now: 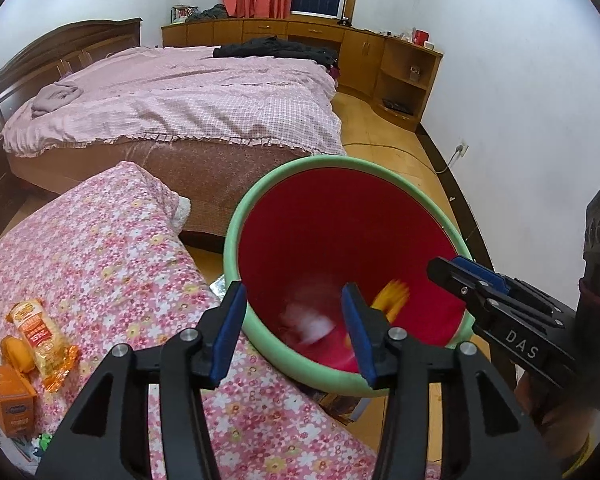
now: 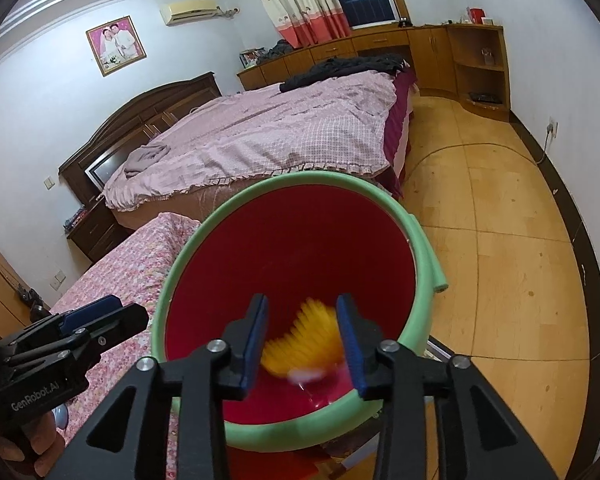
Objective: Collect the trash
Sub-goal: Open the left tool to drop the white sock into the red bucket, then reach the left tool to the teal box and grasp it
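A red bucket with a green foam rim (image 1: 260, 184) (image 2: 228, 208) stands beside the floral-covered table. Both grippers hover over its mouth. My left gripper (image 1: 294, 332) is open and empty. A blurred white piece of trash (image 1: 310, 322) shows inside the bucket below it. My right gripper (image 2: 302, 340) is open and empty. A blurred yellow wrapper (image 2: 304, 336) (image 1: 392, 296) shows inside the bucket between its fingers. On the table at the left lie a yellow snack packet (image 1: 40, 336), an orange round item (image 1: 16, 354) and an orange box (image 1: 8, 400).
The floral-covered table (image 1: 112, 256) lies left of the bucket. A large bed with a pink quilt (image 1: 188, 100) stands behind. Wooden cabinets (image 1: 380, 52) line the far wall. Wooden floor (image 2: 500, 240) stretches to the right, with a cable across it.
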`<state>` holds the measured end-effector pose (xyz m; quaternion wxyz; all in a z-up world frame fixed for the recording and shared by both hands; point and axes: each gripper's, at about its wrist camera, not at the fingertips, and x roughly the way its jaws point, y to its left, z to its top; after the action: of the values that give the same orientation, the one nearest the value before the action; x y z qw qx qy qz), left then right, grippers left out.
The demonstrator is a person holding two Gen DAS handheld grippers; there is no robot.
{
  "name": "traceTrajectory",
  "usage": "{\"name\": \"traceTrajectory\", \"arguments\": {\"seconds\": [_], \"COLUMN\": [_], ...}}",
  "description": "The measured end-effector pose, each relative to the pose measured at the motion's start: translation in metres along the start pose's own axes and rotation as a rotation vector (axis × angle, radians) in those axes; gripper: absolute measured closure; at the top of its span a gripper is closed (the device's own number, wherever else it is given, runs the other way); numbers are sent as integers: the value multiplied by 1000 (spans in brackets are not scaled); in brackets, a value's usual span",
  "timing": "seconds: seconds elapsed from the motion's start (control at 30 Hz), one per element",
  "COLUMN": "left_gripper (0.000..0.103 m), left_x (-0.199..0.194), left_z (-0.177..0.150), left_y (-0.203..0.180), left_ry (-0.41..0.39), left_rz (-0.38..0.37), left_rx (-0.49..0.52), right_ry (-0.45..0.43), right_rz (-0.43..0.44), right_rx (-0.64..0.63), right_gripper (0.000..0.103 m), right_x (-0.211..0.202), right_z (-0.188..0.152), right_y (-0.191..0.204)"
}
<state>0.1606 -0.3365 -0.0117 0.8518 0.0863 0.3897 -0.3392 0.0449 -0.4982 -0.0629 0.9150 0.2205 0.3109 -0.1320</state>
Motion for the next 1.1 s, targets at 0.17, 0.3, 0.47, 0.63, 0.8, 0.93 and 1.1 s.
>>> {"name": "traceTrajectory", "arguments": {"seconds": [0.17, 0.3, 0.47, 0.63, 0.8, 0.93, 1.1], "left_gripper": [53, 53, 53, 53, 53, 53, 53], "left_x": [-16, -31, -49, -73, -99, -117, -137], "left_z": [-6, -12, -20, -32, -47, -61, -79], "left_y": [6, 12, 24, 41, 65, 85, 113], "left_ry": [-10, -19, -32, -57, -83, -95, -104], "left_rz": [5, 17, 38, 72, 120, 166, 225], "left_rx": [-26, -48, -82, -128, -174, -209, -270], "right_ry": [-12, -23, -31, -36, -25, -8, 7], "right_rz": [7, 16, 36, 66, 105, 131, 155], "right_rx": [-9, -18, -25, -44, -66, -91, -125], "right_gripper": [61, 61, 57, 55, 53, 53, 53], "right_x": [-10, -18, -29, -37, -42, -43, -44], "right_z": [-1, -2, -7, -13, -19, -26, -35], "right_y": [8, 17, 32, 51, 73, 90, 110]}}
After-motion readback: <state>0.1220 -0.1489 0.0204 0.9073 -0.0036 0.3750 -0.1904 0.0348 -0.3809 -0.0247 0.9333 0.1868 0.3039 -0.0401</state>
